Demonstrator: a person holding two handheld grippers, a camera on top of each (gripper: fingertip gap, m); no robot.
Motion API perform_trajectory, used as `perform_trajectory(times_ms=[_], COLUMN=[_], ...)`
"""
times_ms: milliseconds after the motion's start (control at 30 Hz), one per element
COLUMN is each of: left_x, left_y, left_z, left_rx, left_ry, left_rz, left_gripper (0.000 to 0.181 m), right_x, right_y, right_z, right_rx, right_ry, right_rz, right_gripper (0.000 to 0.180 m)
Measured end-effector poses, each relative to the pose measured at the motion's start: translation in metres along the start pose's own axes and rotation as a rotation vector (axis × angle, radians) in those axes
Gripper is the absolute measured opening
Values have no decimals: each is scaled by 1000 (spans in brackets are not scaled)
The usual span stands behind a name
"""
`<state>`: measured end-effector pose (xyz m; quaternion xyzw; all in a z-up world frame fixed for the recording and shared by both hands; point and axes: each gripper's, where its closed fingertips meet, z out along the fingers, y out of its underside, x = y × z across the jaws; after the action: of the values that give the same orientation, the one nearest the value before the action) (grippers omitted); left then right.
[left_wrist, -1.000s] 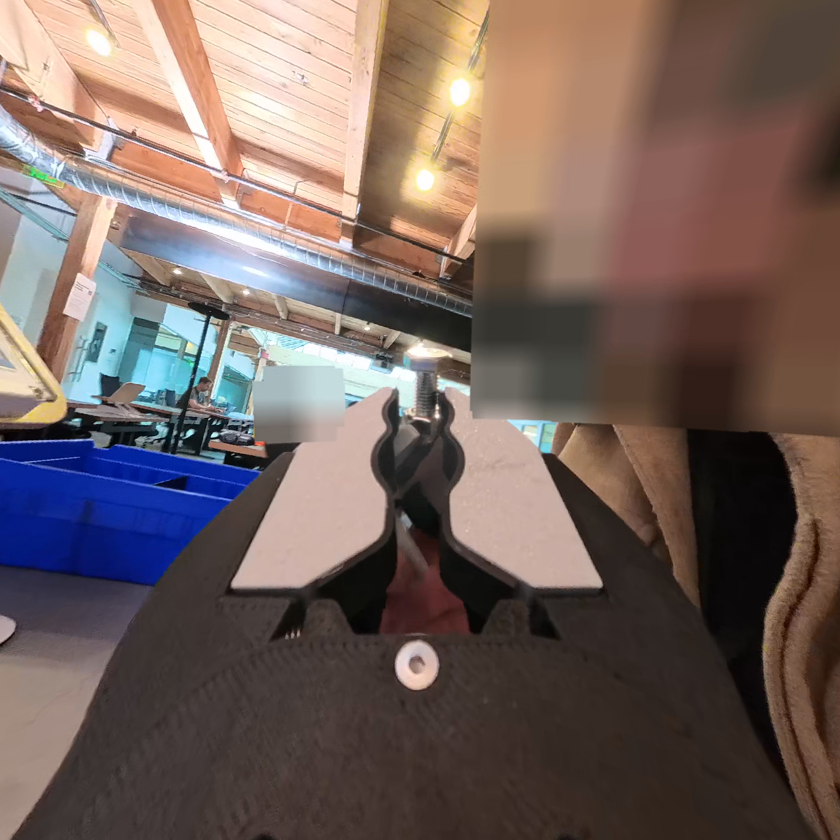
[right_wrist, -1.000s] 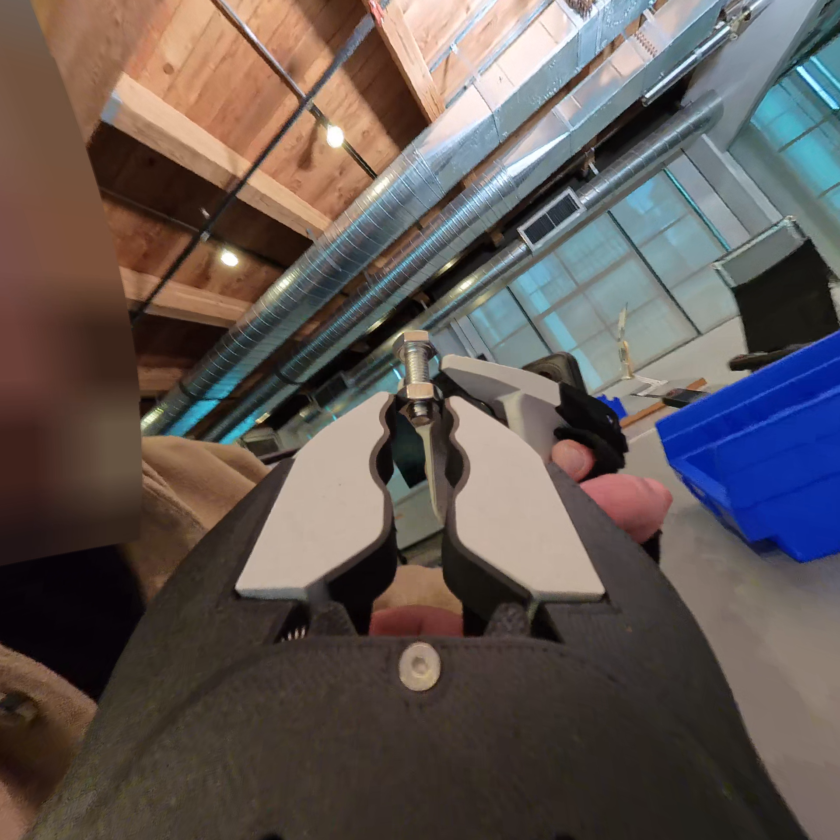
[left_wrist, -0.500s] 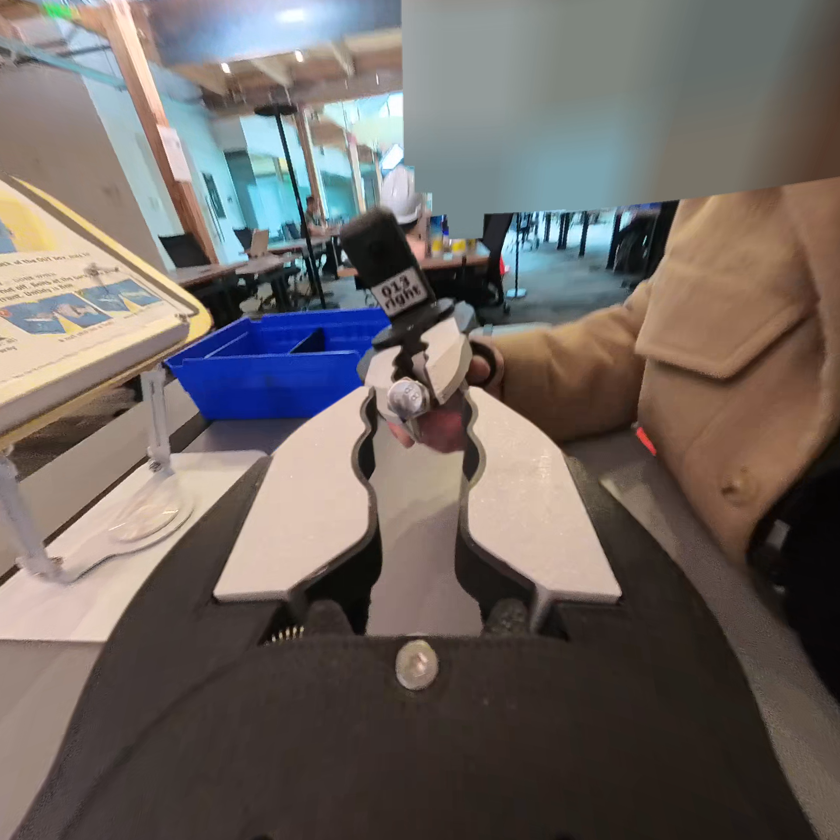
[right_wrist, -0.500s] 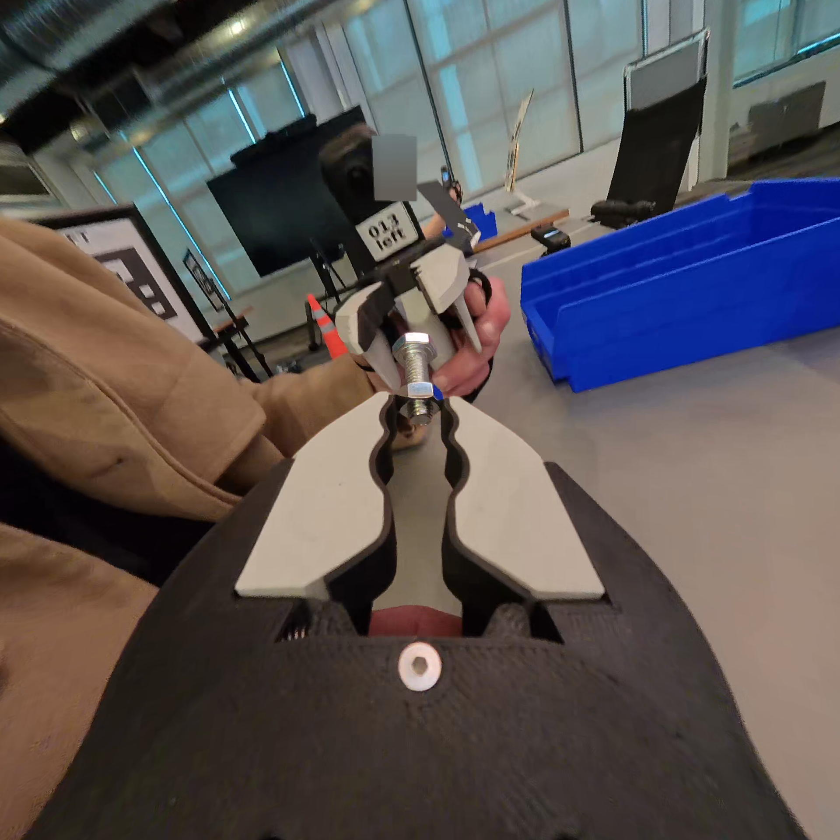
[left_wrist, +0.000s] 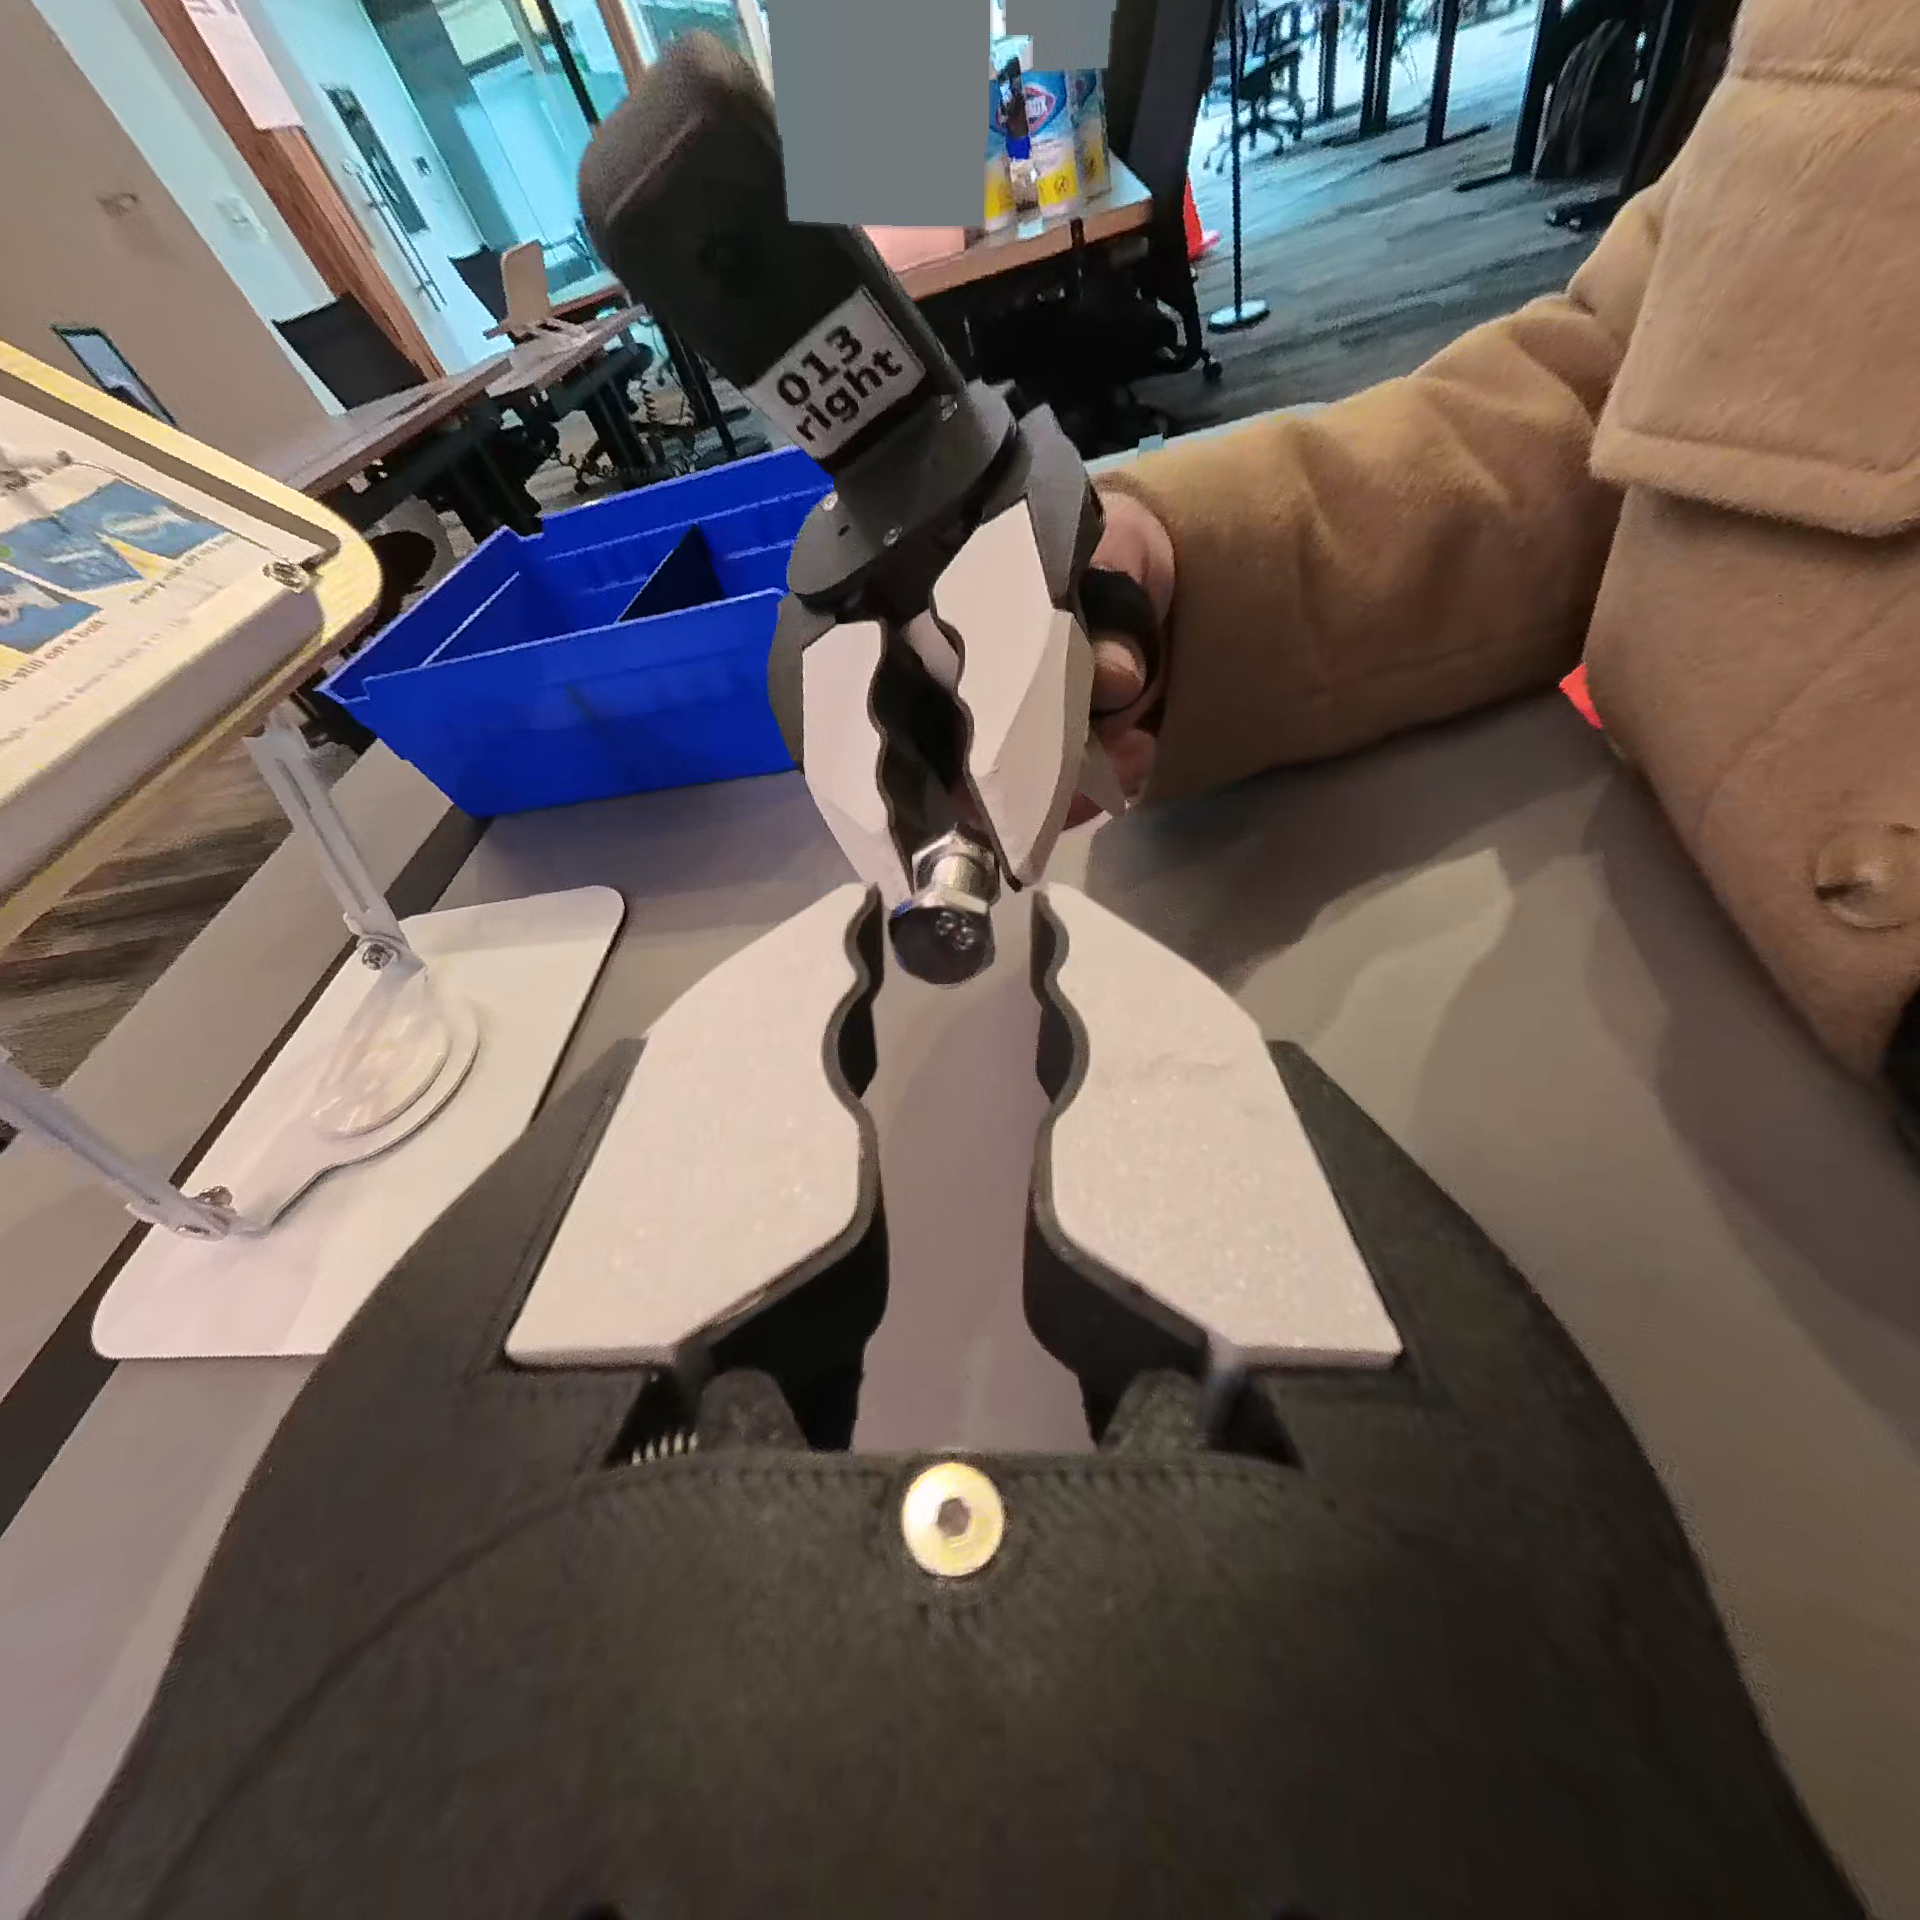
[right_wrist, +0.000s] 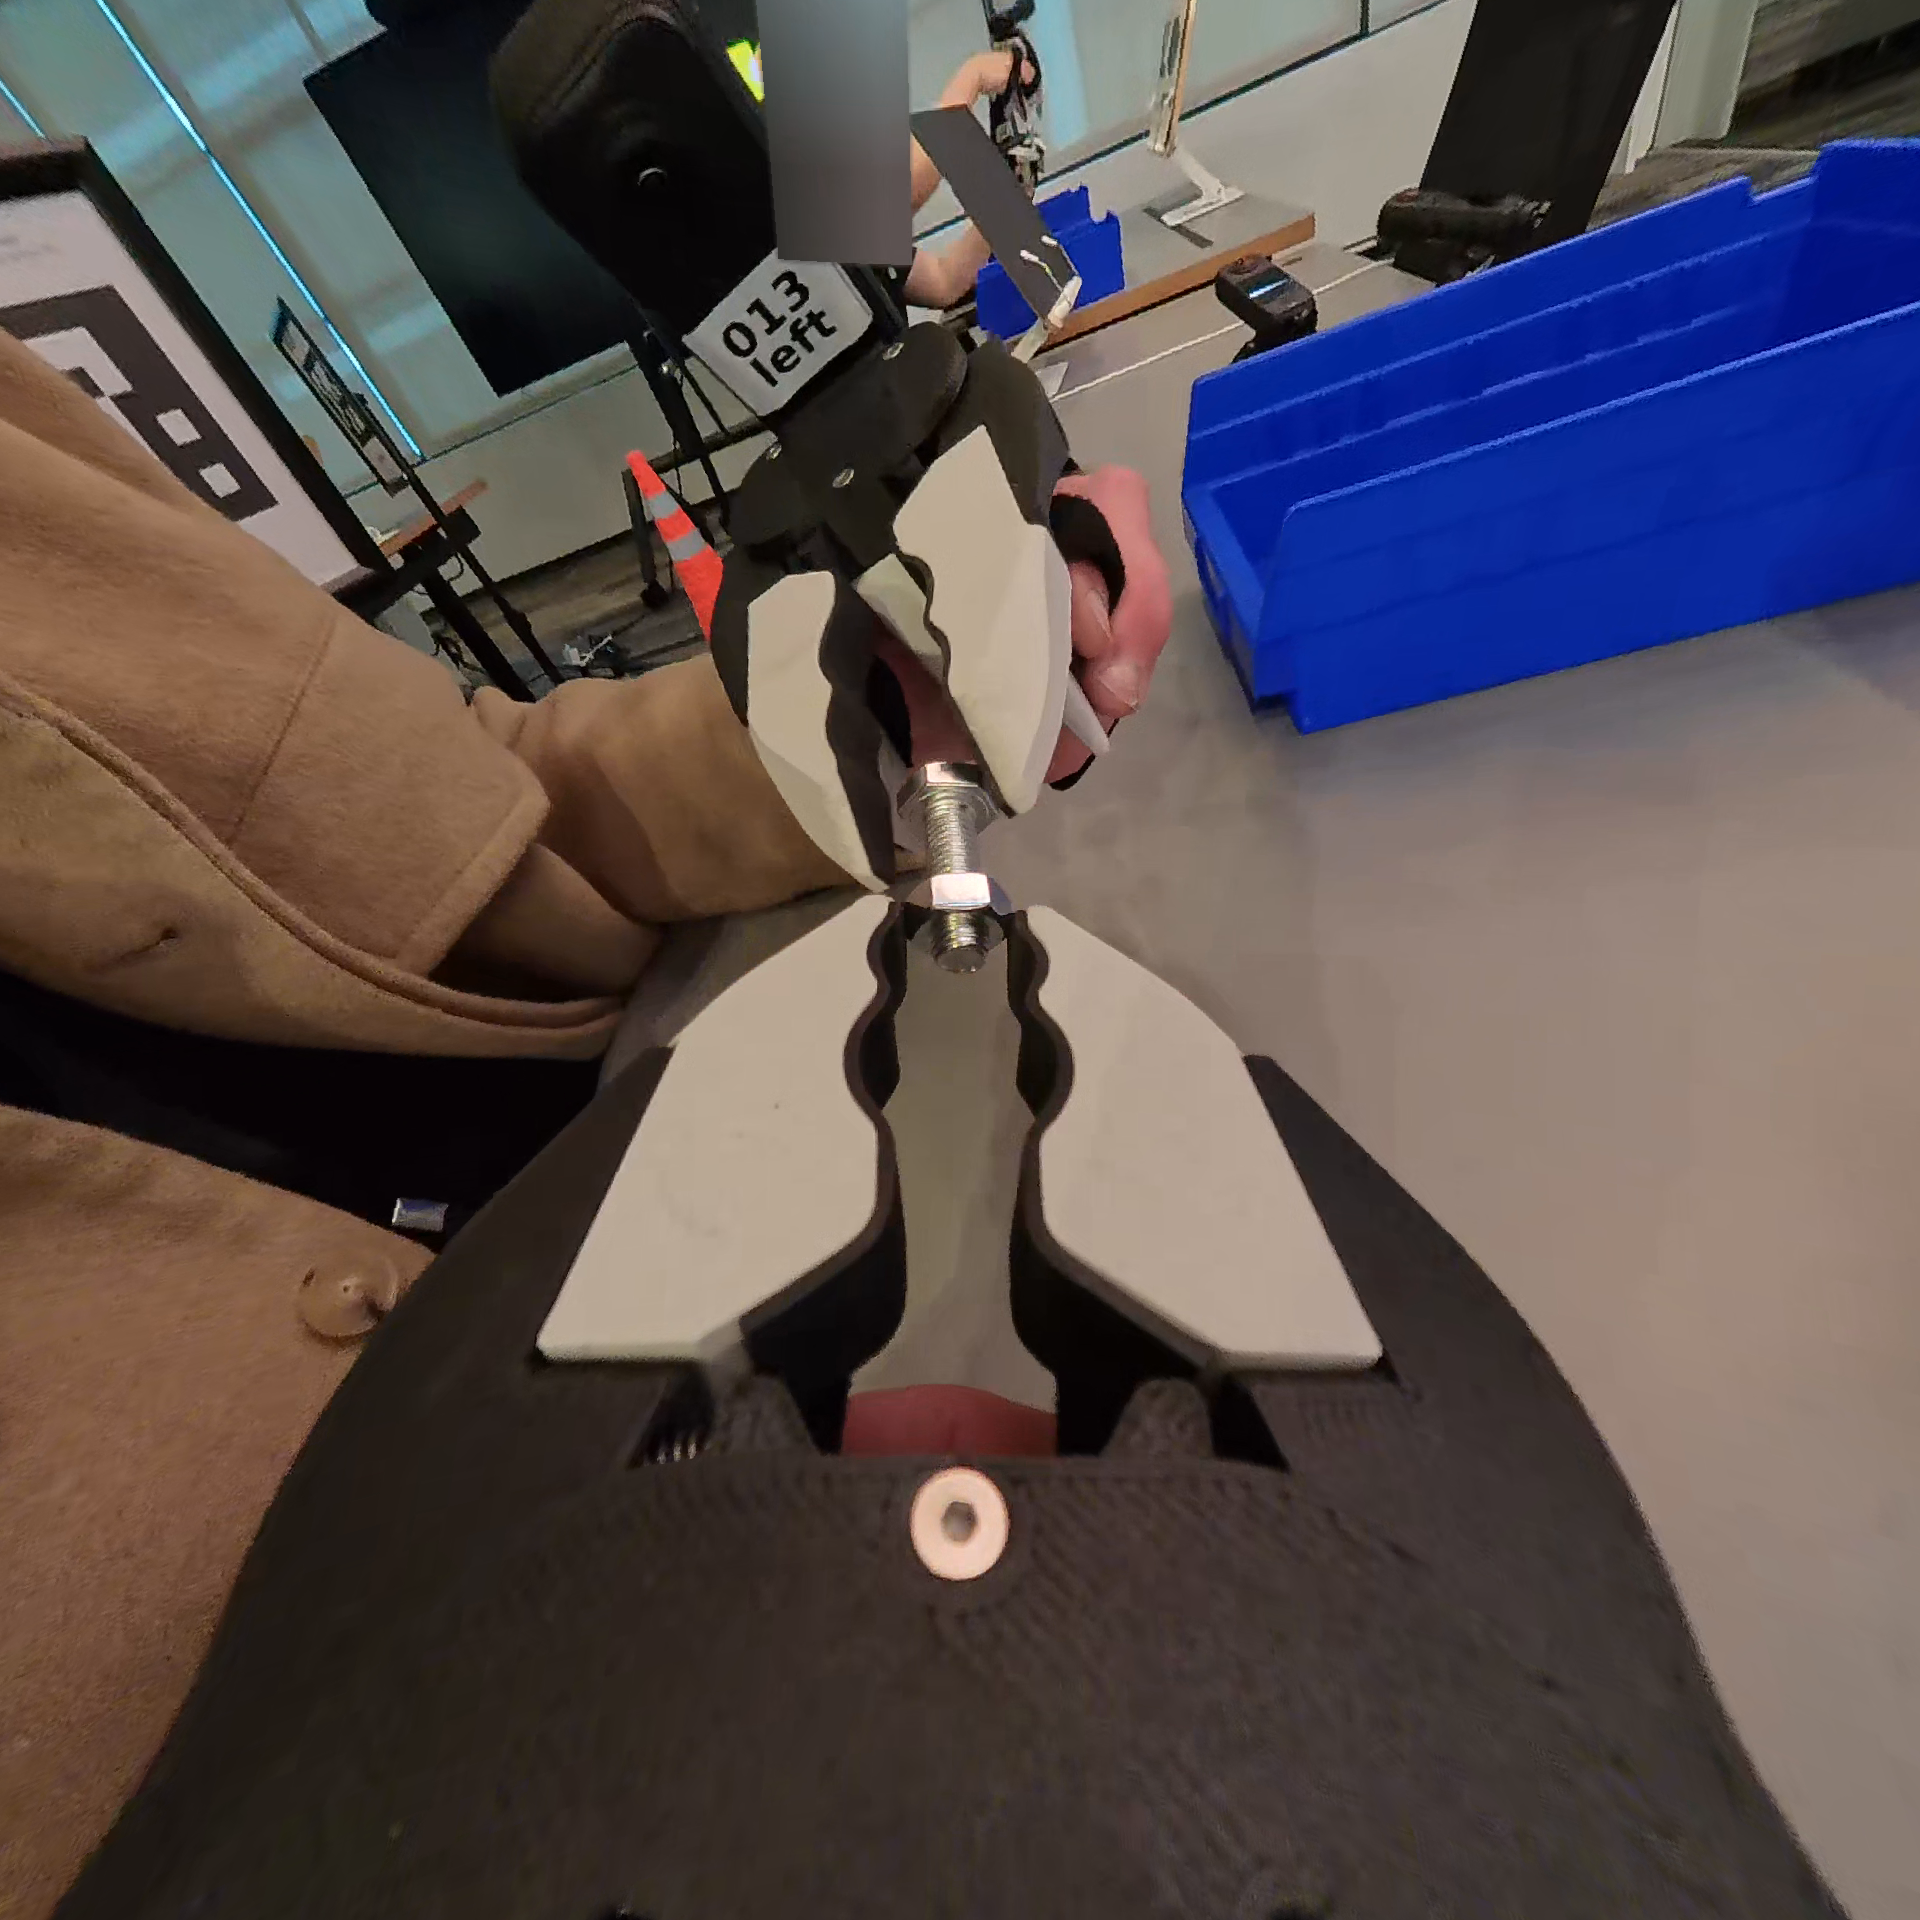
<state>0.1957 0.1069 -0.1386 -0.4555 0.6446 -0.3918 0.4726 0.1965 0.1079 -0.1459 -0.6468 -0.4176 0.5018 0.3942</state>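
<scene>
1. At the far left, a flat white board with a yellow rim (left_wrist: 156, 582) is tilted on a thin metal stand. The stand's pale base plate rests on the grey table top (left_wrist: 1351, 1039).
2. Behind it, near the back edge of the table, sits a blue plastic bin with dividers (left_wrist: 582, 707), well apart from both tools.
3. In the middle, above the table, the two grippers meet tip to tip around a silver hex-head steel bolt (right_wrist: 948, 831), which is held clear of the surface.
4. The left gripper (left_wrist: 951, 904) has its grey fingers spread to either side of the bolt's head. A sliver of gap shows on one side, so I cannot tell whether they are really biting on it.
5. The right gripper (right_wrist: 956, 920) comes in from the opposite end. Its fingers are pinched on a silver hex nut (right_wrist: 961, 891) that sits on the thread close to the bolt's free end, seated in the notch at their tips.
6. The bolt's shank runs roughly in line with both pairs of fingers, with bare thread showing between head and nut.
7. On the right, a tan coat sleeve (left_wrist: 1351, 603) lies along the table edge.
</scene>
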Motion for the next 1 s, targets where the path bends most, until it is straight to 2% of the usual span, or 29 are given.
perform_trajectory(times_ms=[267, 667, 733, 767, 1000], left_x=[2, 0, -4, -5, -8], left_y=[9, 10, 10, 10, 8], left_z=[3, 2, 0, -1, -4], left_rx=[-37, -18, -16, -14, 26], left_ry=[12, -3, -24, -26, -26], left_rz=[13, 3, -2, -10, -44], left_gripper=[18, 17, 17, 17, 17], right_x=[-2, 1, 1, 2, -2], right_y=[4, 2, -2, -5, -6], right_z=[1, 2, -1, -3, 1], right_rx=[-26, 12, 36, 51, 85], right_ry=[-16, -23, -22, -21, -47], right_rz=[5, 38, 42, 41, 48], right_gripper=[19, 20, 40, 44, 48])
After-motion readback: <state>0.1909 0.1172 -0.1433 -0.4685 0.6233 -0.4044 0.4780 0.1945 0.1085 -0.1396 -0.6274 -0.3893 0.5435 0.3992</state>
